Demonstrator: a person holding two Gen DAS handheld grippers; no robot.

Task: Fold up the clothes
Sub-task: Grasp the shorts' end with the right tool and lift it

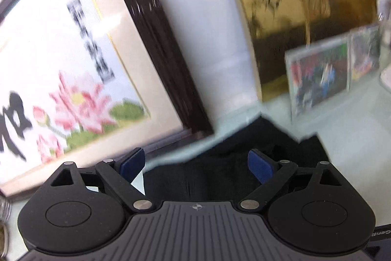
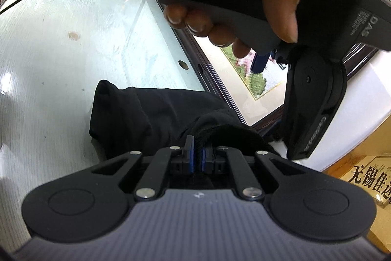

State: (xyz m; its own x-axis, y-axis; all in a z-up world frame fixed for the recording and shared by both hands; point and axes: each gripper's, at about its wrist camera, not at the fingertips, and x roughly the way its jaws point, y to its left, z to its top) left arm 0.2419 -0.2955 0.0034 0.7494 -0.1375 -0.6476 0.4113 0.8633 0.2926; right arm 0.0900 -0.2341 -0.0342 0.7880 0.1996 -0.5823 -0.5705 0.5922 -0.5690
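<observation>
We've got the right gripper (image 2: 197, 159) pinching the black garment (image 2: 136, 114) on the glass table (image 2: 61, 53); left gripper (image 1: 196, 163) spread above it

Black garment (image 2: 136, 114) on a pale green glass tabletop (image 2: 73, 40), blue pads (image 1: 133, 162) on the black left gripper (image 1: 196, 163), framed embroidery (image 1: 73, 94) with pink lotus flowers, green leaves and black calligraphy in a dark brown frame, white wall (image 1: 195, 28), golden-brown picture (image 1: 305, 4)

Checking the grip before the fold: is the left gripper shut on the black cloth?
No. The left gripper is open, fingers wide apart above the black cloth.
</observation>
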